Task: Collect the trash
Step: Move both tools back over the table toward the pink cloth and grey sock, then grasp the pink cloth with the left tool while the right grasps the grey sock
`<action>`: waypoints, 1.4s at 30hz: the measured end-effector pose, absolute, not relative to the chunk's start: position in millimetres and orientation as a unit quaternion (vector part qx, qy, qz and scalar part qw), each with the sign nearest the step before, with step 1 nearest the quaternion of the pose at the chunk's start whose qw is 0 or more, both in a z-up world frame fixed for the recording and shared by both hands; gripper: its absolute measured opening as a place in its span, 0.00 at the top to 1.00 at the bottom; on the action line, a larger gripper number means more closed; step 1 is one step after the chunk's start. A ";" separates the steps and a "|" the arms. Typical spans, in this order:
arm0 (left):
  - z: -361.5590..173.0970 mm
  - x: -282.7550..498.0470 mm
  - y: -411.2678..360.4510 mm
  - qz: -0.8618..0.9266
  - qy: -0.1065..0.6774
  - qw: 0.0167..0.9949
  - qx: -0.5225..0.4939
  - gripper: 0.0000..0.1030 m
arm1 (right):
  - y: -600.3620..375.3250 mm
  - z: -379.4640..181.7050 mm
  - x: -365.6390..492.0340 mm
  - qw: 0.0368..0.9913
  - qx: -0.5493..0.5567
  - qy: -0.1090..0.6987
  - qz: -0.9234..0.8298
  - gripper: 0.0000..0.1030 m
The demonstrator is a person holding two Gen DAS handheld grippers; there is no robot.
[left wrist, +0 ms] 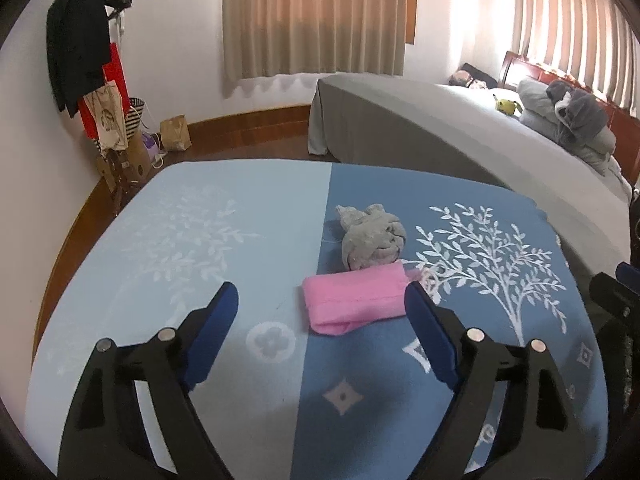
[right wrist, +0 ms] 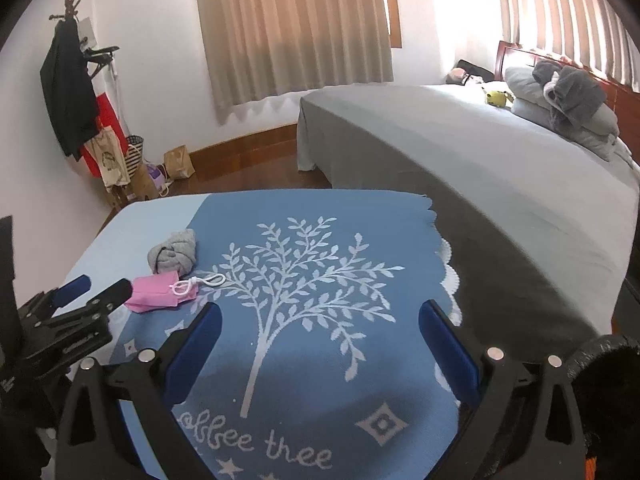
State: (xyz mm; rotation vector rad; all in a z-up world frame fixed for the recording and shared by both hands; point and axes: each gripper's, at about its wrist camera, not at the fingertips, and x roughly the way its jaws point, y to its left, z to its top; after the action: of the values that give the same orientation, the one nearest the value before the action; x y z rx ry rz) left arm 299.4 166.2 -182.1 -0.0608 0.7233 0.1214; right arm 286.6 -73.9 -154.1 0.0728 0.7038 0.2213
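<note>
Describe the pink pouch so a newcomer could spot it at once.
Find the blue tree-print blanket; near its middle lie two small cloth things. The pink pouch is the flat folded one with a white cord, ahead of the open left gripper, beside the crumpled grey bundle.

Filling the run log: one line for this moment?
left claw open near pink pouch | right claw open | grey bundle untouched

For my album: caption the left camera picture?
Open left gripper near pink pouch and grey bundle.

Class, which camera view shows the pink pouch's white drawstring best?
The right wrist view: the white drawstring lies looped in the open beside the pink pouch. In the left wrist view, the left claw finger hides most of it.
</note>
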 end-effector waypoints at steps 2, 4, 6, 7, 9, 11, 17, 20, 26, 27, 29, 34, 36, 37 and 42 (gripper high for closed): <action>-186.8 305.0 167.1 0.060 0.359 0.931 -0.030 0.22 | -72.8 -156.3 289.3 0.932 0.033 0.344 0.109 0.06; -192.0 310.4 167.9 0.056 0.368 0.927 -0.033 0.24 | -72.3 -158.5 291.4 0.931 0.032 0.346 0.109 0.06; -196.2 314.8 167.9 0.053 0.377 0.924 -0.035 0.24 | -72.7 -161.4 293.6 0.931 0.032 0.347 0.109 0.06; -198.2 316.4 167.9 0.052 0.380 0.923 -0.037 0.25 | -71.8 -162.3 294.5 0.931 0.032 0.348 0.108 0.06; -201.6 319.2 168.2 0.049 0.387 0.920 -0.039 0.26 | -71.4 -165.6 296.9 0.930 0.032 0.351 0.108 0.06; -205.2 322.2 168.1 0.045 0.397 0.916 -0.042 0.30 | -70.9 -168.1 297.9 0.929 0.032 0.354 0.108 0.06; -211.8 329.7 172.0 0.020 0.414 0.907 -0.073 0.54 | -68.4 -174.4 297.5 0.927 0.028 0.358 0.108 0.06; -211.3 329.4 169.3 0.018 0.412 0.908 -0.070 0.62 | -68.2 -175.8 296.5 0.926 0.028 0.360 0.109 0.06; -204.9 320.4 173.4 0.021 0.396 0.914 -0.085 0.86 | -68.3 -175.9 294.7 0.926 0.029 0.360 0.107 0.06; -203.7 317.3 172.1 0.019 0.392 0.916 -0.083 0.88 | -68.2 -175.3 294.9 0.927 0.029 0.359 0.108 0.06; -200.8 311.4 168.5 0.021 0.387 0.919 -0.074 0.89 | -67.3 -173.7 295.4 0.927 0.029 0.358 0.109 0.06; -190.1 294.2 176.1 0.031 0.370 0.925 -0.079 0.91 | -60.0 -169.8 294.8 0.927 0.027 0.354 0.117 0.06; -183.2 287.1 184.4 0.047 0.358 0.930 -0.075 0.91 | -55.2 -168.0 295.8 0.928 0.026 0.352 0.121 0.06; -181.0 285.1 188.2 0.052 0.354 0.931 -0.074 0.92 | -51.1 -167.3 297.1 0.928 0.025 0.352 0.124 0.06; -174.9 283.0 218.4 0.093 0.341 0.933 -0.068 0.92 | -30.2 -163.5 307.7 0.927 0.028 0.347 0.140 0.06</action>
State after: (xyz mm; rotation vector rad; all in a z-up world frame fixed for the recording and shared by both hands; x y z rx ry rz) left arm 283.0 218.4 -174.9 -0.1396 0.6986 0.1898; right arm 307.7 -30.2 -163.5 0.0565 0.7114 0.2873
